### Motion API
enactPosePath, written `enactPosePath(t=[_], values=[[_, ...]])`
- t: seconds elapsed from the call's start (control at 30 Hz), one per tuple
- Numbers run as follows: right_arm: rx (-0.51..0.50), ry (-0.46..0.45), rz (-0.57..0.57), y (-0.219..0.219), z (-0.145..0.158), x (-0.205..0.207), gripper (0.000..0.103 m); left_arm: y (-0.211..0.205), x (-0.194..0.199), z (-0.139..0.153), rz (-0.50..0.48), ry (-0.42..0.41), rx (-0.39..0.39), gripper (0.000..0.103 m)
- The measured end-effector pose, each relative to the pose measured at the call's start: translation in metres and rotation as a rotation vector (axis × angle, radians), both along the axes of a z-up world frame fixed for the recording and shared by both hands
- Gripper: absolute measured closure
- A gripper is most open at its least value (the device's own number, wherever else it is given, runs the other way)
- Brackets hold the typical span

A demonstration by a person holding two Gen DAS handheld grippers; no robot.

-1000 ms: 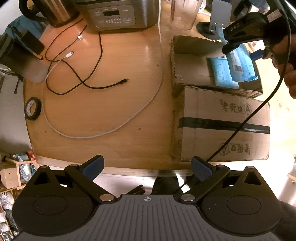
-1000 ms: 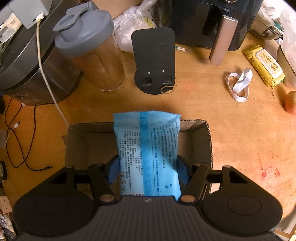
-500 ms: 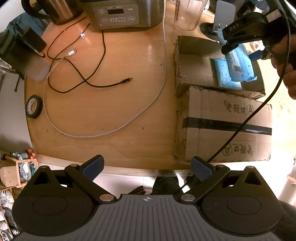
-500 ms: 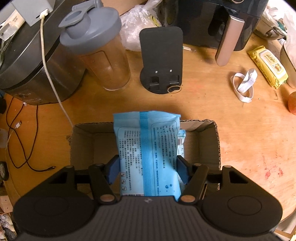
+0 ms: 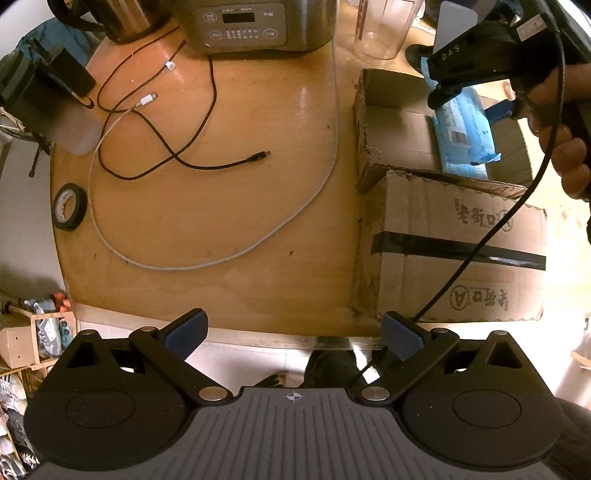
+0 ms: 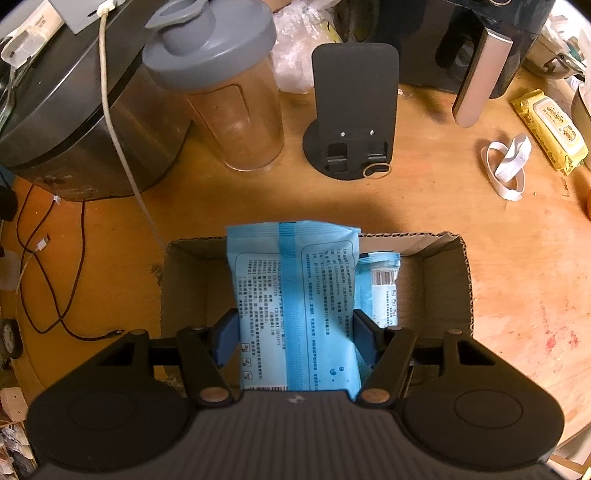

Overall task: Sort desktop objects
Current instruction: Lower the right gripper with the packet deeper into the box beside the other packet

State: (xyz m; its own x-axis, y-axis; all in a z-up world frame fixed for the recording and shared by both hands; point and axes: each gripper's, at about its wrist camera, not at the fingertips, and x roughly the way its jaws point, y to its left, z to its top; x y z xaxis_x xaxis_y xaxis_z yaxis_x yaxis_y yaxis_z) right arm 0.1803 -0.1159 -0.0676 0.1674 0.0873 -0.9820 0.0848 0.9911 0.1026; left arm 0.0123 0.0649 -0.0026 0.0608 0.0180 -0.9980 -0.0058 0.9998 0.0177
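Blue pack (image 6: 295, 306) is clamped between my right gripper (image 6: 295, 332) pads, hanging over the open box (image 6: 436, 243), where another blue pack (image 6: 382, 284) already lies. My left gripper (image 5: 293, 334) hangs wide and empty at the table (image 5: 221, 206) edge.

Reads to me as a home, kitchen or dining corner, not a lab. I'm over a worn round wooden table (image 5: 229, 206) loaded with countertop appliances: rice cooker (image 5: 255, 22) with a button panel at the far edge, steel kettle (image 5: 122, 14) left of it, black air fryer (image 6: 480, 40) far right. Around them I see a shaker bottle (image 6: 229, 92) with grey lid, a yellow wet-wipes pack (image 6: 550, 129), a crumpled plastic bag (image 6: 299, 48), loose charging cables (image 5: 166, 147), a tape roll (image 5: 69, 206). A reused shipping carton (image 5: 458, 258) sits on the table. Shoe rack (image 5: 40, 332) on the floor at near left, holding sneakers.
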Motion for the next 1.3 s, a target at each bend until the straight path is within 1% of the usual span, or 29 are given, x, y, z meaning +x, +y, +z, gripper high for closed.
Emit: enactPosePath(t=[0.9, 1.1, 1.3], values=[[0.029, 0.012, -0.037, 0.021, -0.006, 0.002, 0.040, 0.009, 0.000, -0.003, 0.022, 0.012, -0.004, 0.000], [0.026, 0.023, -0.037, 0.021, -0.015, 0.001, 0.040, 0.010, 0.000, -0.003, 0.026, 0.015, -0.004, 0.000], [0.027, 0.041, -0.046, 0.021, -0.031, 0.002, 0.040, 0.012, 0.000, -0.004, 0.030, 0.018, -0.002, 0.000]])
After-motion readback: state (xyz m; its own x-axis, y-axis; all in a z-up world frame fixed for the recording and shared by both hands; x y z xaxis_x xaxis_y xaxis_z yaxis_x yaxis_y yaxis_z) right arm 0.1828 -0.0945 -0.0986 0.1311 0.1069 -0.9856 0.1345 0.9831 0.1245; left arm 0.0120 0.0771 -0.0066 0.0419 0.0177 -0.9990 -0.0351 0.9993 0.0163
